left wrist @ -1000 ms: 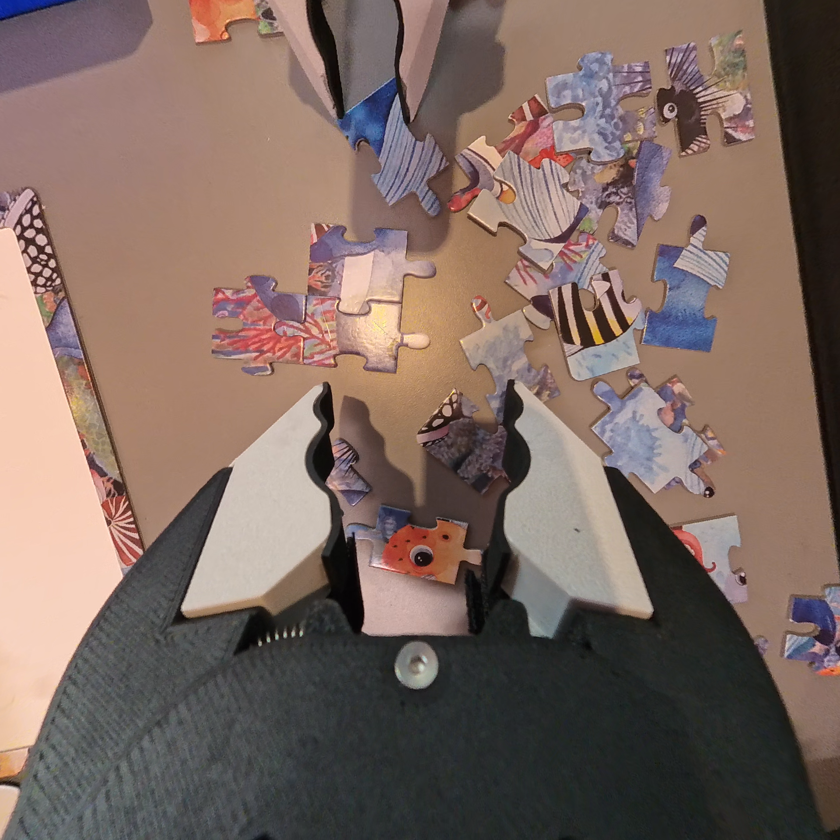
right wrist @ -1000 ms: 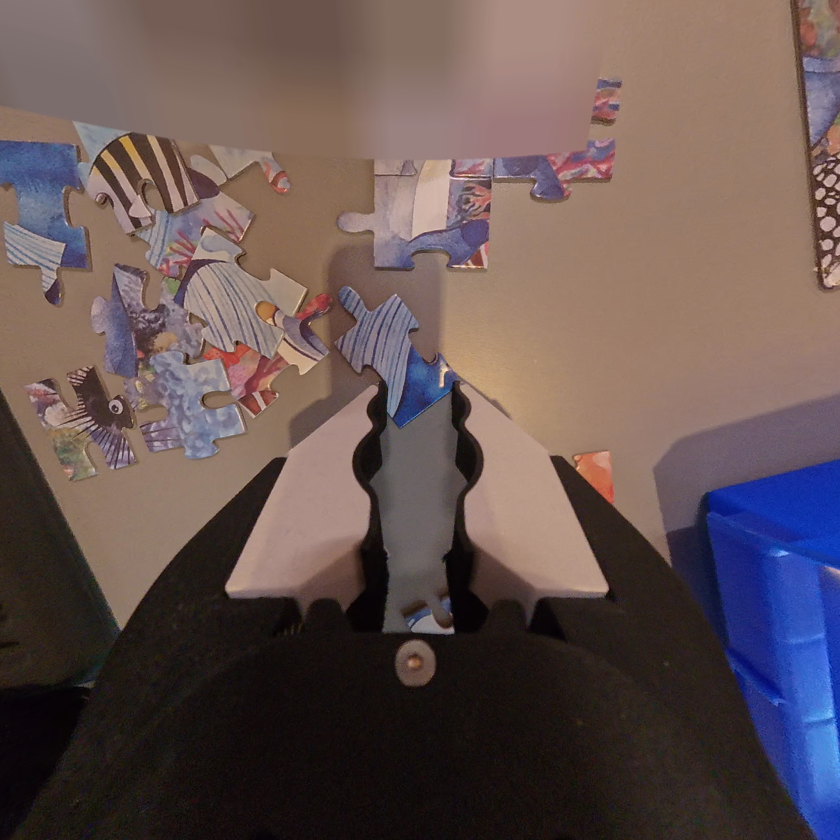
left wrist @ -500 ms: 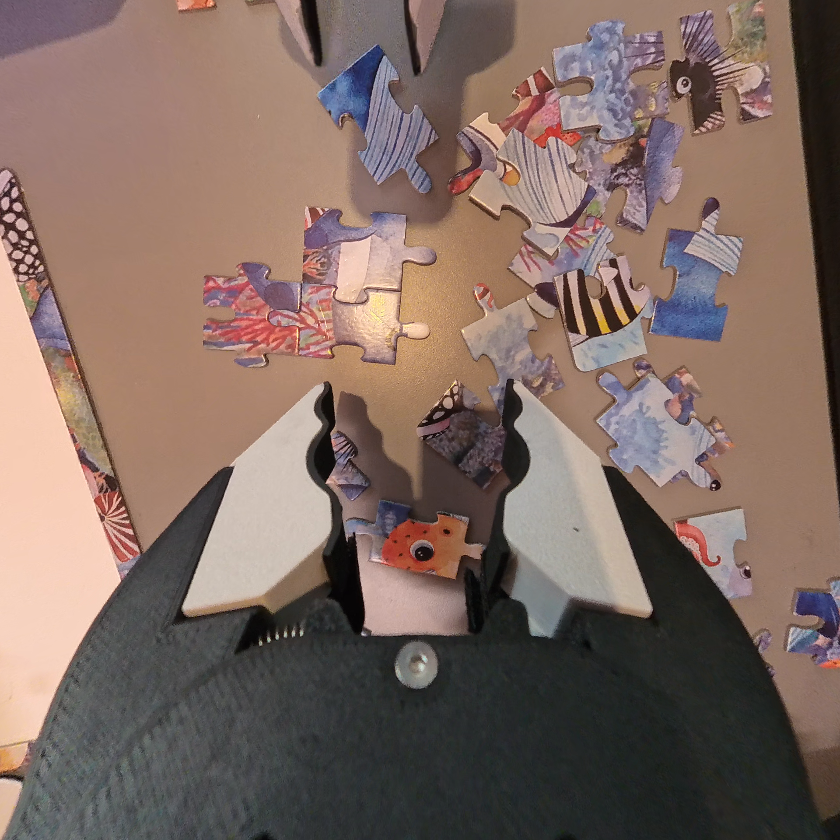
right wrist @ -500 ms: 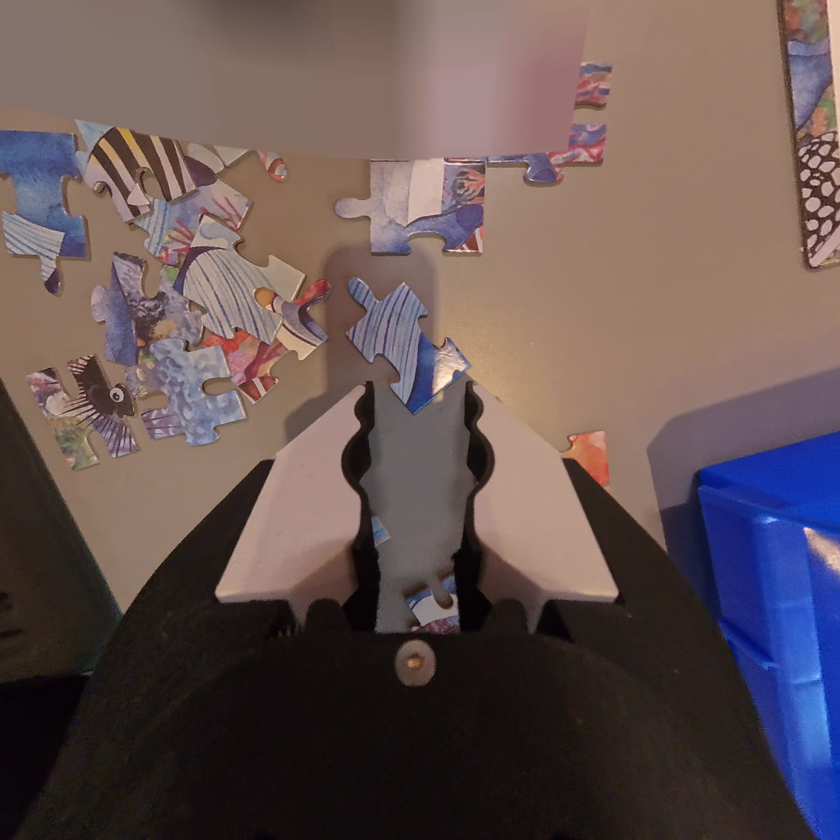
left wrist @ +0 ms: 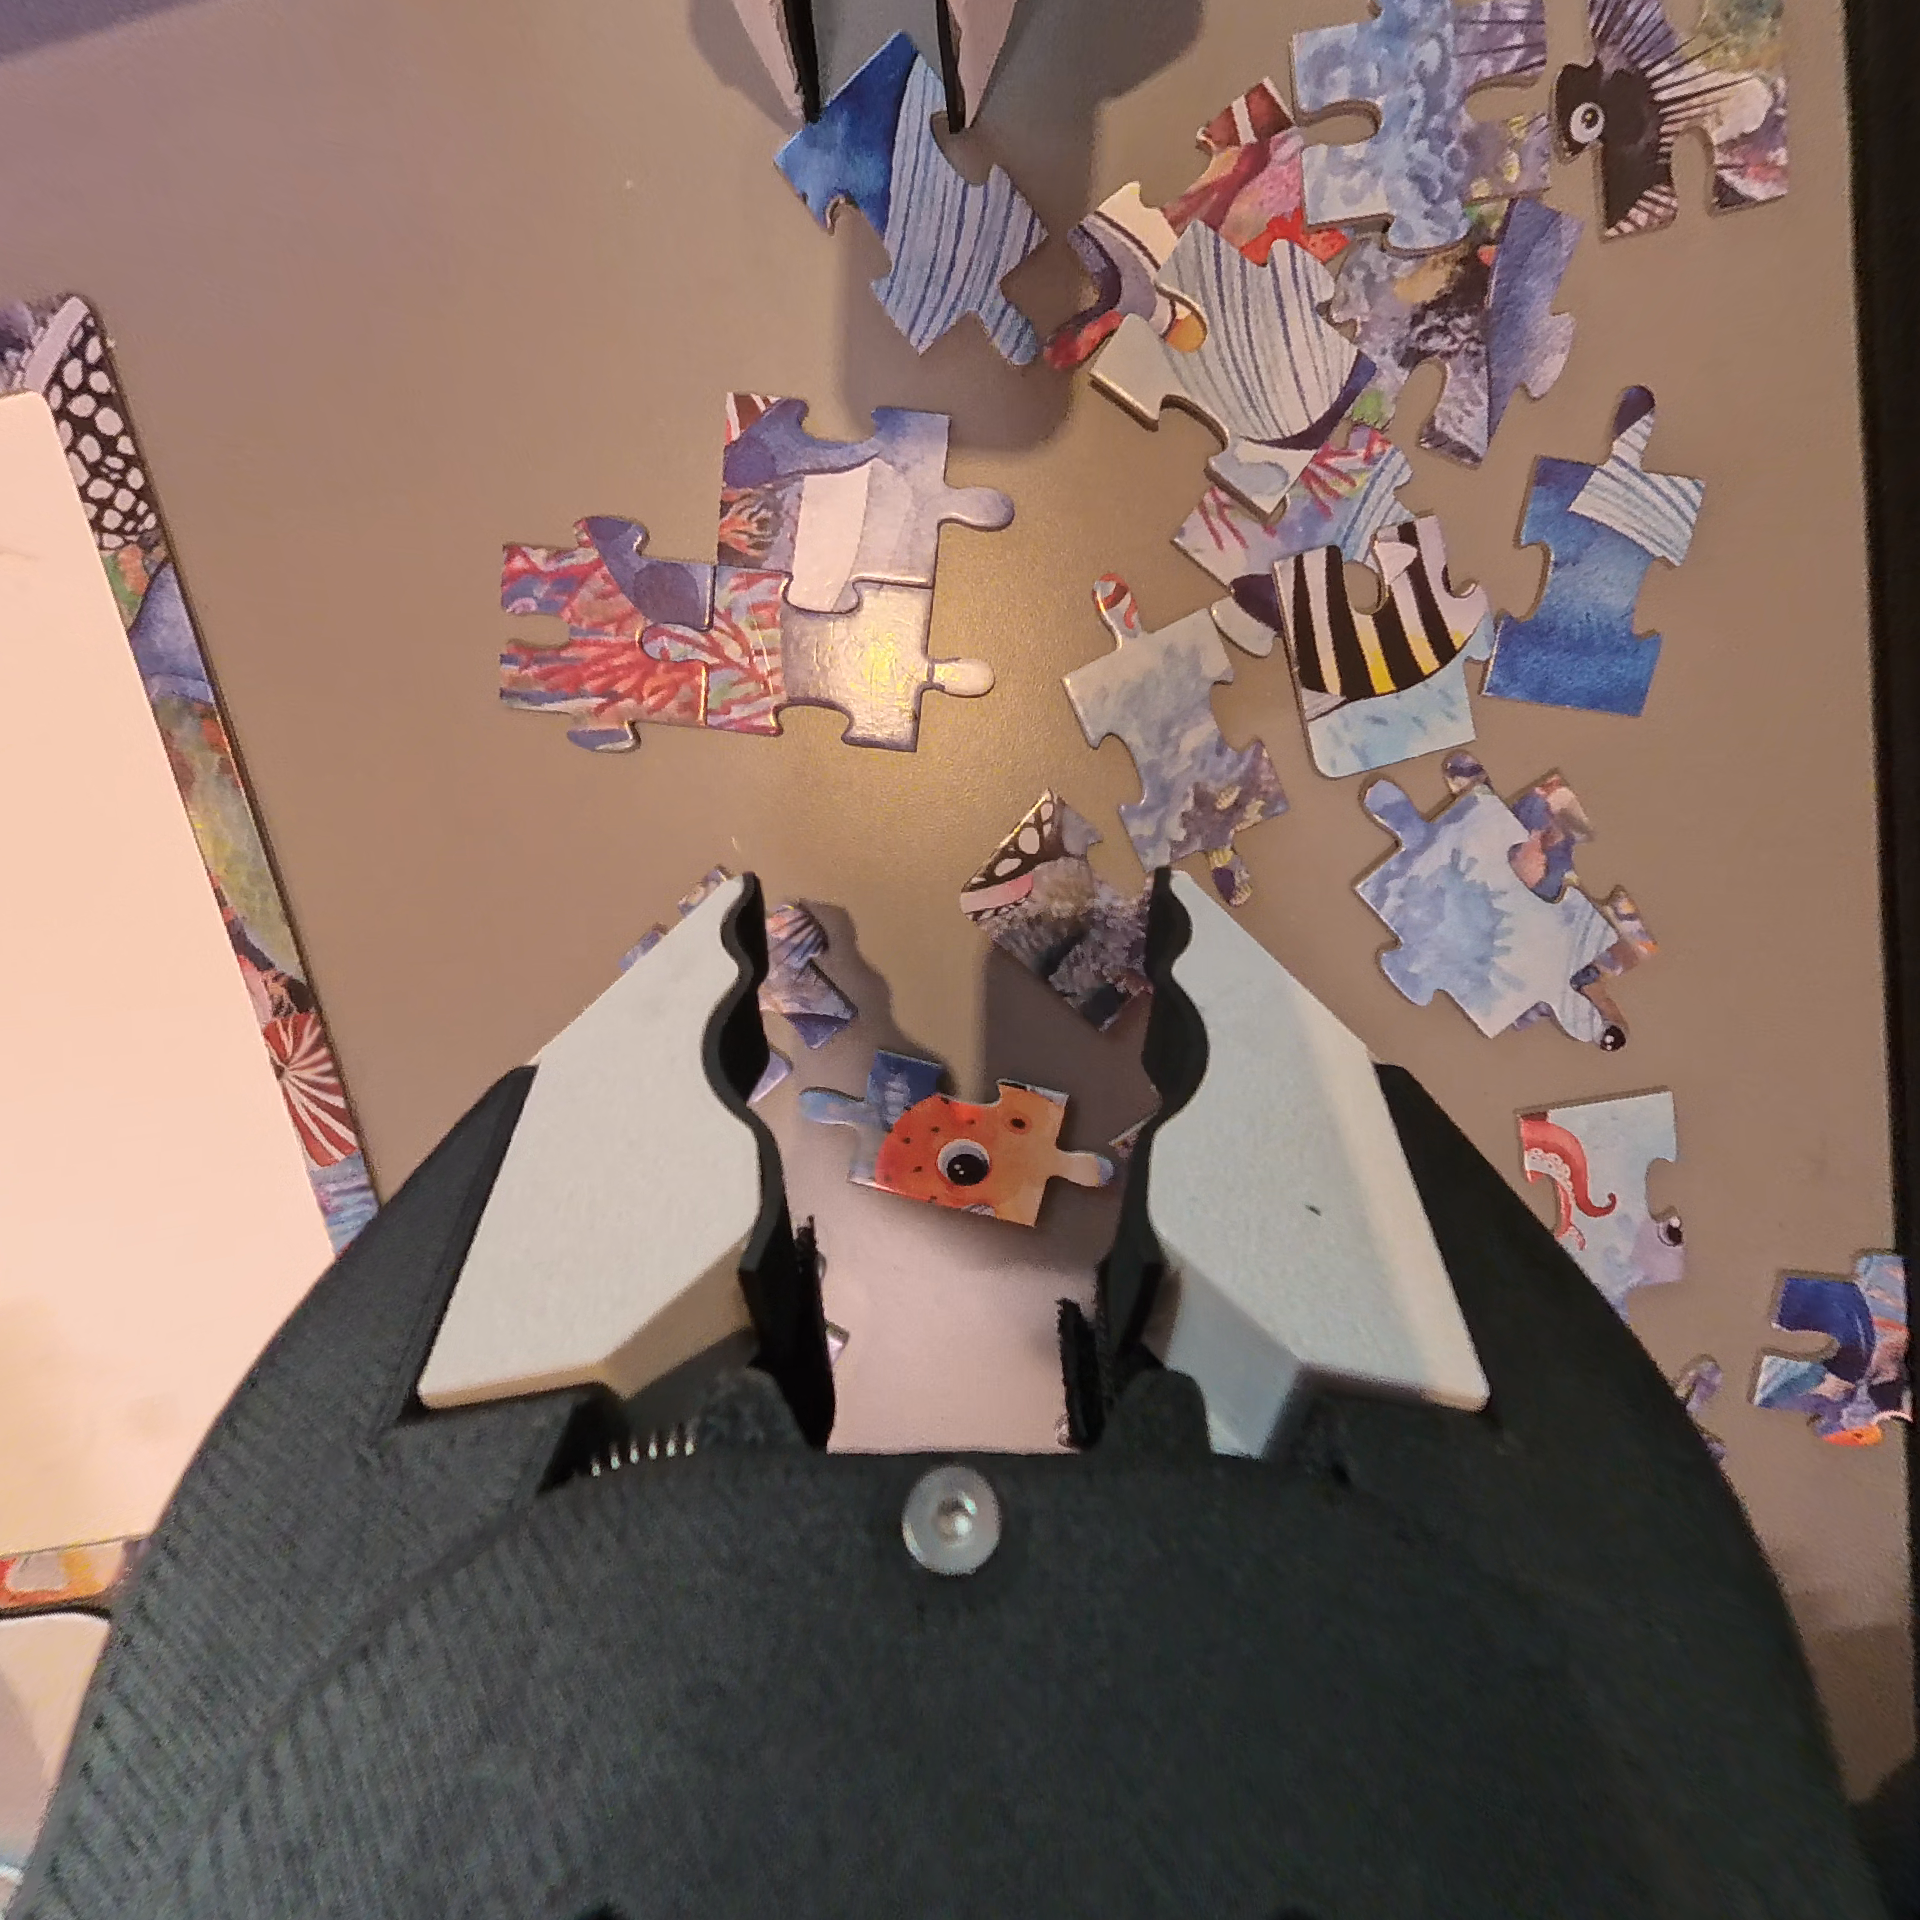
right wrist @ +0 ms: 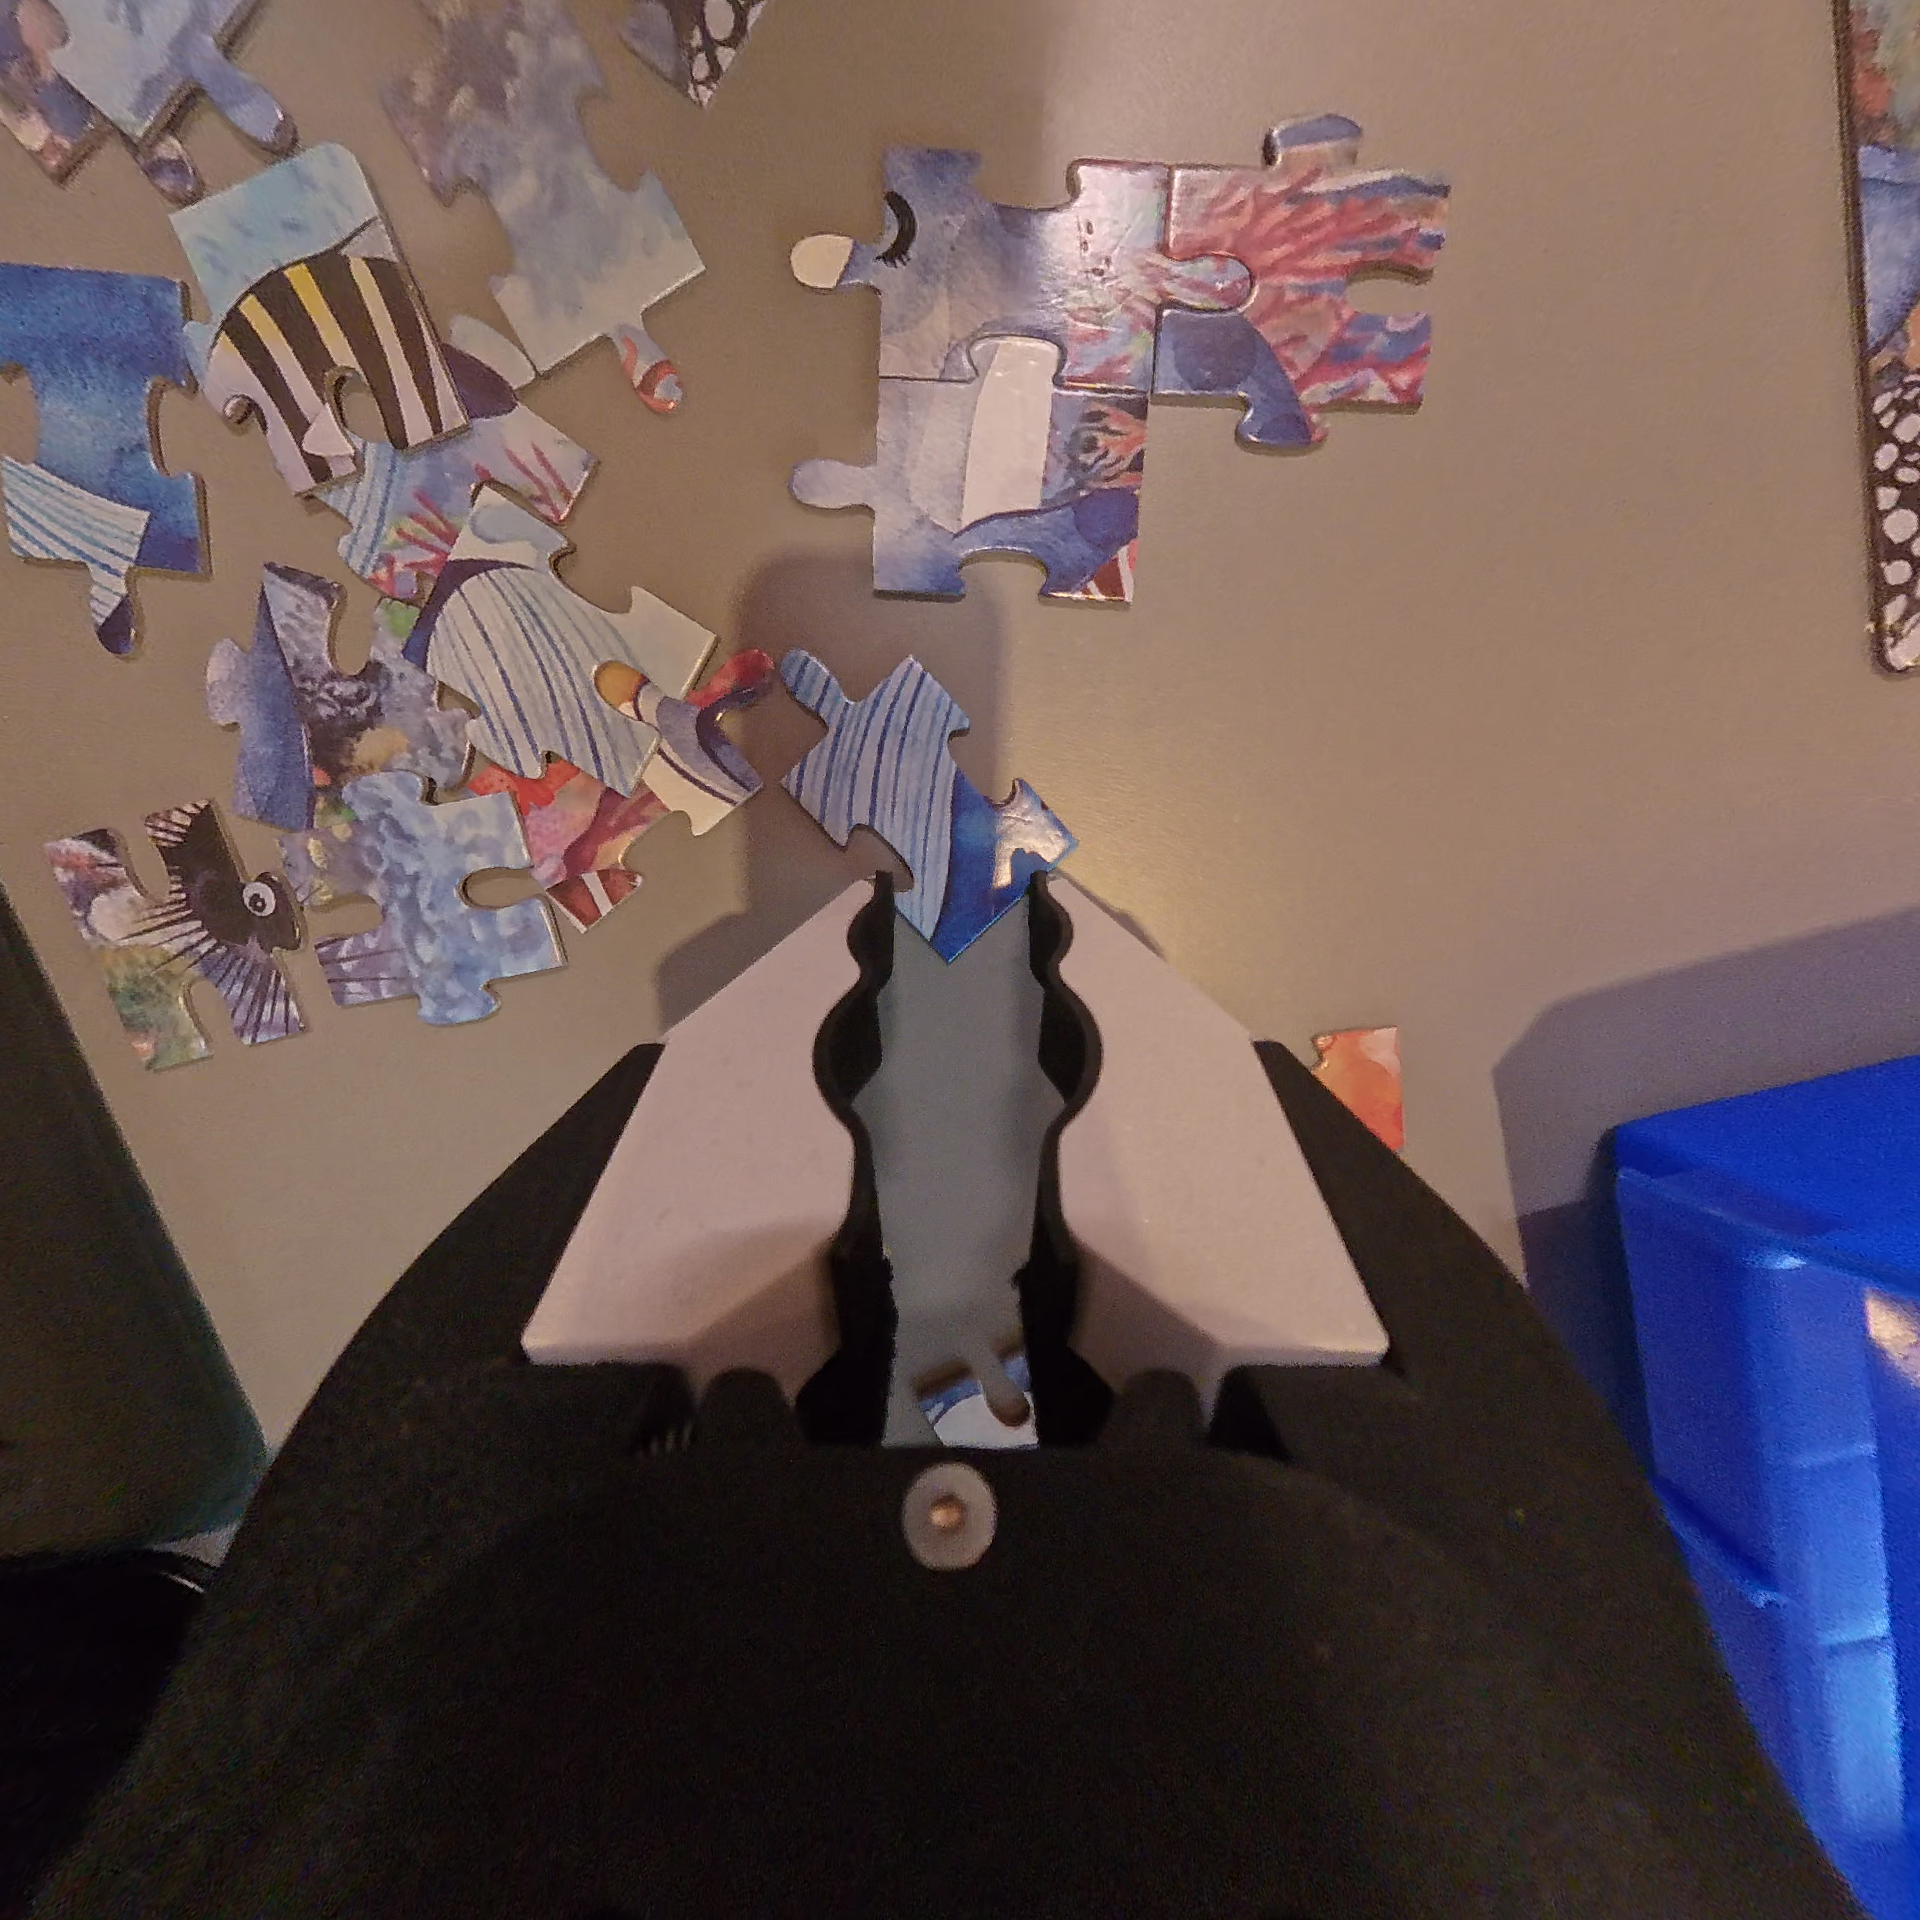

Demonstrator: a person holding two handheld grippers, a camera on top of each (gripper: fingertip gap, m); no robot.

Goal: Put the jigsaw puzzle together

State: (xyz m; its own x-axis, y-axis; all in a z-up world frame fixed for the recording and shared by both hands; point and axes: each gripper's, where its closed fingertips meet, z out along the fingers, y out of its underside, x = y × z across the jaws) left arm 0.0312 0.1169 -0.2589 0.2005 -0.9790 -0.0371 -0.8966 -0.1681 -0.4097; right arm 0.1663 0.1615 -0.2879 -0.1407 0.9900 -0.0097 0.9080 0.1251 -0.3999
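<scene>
Centrally, the right gripper (right wrist: 956,883) pinches the blue corner of the striped piece (right wrist: 894,790), near the assembled cluster (right wrist: 1101,364). Step: fitting this piece. Next: align tab with socket. The left gripper (left wrist: 956,914) is spread above the orange fish piece (left wrist: 961,1148).

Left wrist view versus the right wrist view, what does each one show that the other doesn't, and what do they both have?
Only the left wrist view shows the orange fish piece lying between the open left gripper and the octopus piece at the right.

Only the right wrist view shows the blue bin and an orange piece beside the right gripper.

Both show the striped blue piece at the right gripper's tips, the joined cluster and the yellow-and-black striped fish piece.
</scene>
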